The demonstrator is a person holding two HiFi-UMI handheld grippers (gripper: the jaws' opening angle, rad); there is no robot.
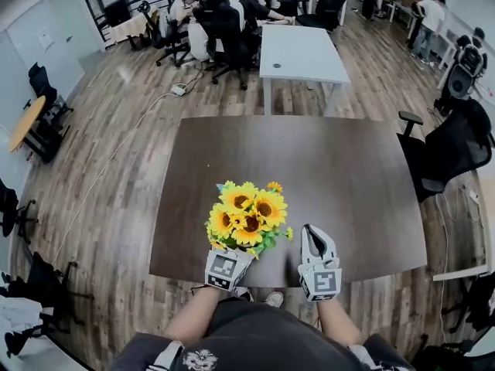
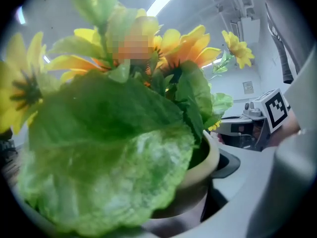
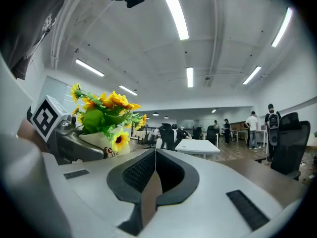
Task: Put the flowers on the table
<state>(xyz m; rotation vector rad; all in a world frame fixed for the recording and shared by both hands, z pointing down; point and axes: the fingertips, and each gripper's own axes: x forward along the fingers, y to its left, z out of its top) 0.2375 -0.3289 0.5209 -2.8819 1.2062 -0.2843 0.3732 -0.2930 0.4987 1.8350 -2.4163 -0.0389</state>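
Holding sunflowers (image 1: pixel 247 215) by cream pot (image 2: pixel 208 162) in clamped left tool (image 1: pixel 232 257), at 6 o'clock edge of worktop (image 1: pixel 348 176); lifted or resting, cannot tell. Right tool (image 1: pixel 312 236) at pot's 3 o'clock, jaws together, empty. Probably light, top-heavy, petals soft: grip stiff pot, hold upright.

a dark brown rectangular table (image 1: pixel 348 176) stands on a wood-plank floor (image 1: pixel 371 91) of mixed brown and grey boards. beyond it is a white rectangular table (image 1: pixel 302 52), with black office chairs (image 1: pixel 220 25) around desks farther back. another black swivel chair (image 1: pixel 452 149) sits at the right. long white strip lights (image 3: pixel 173 11) run across the pale ceiling (image 3: pixel 223 33).
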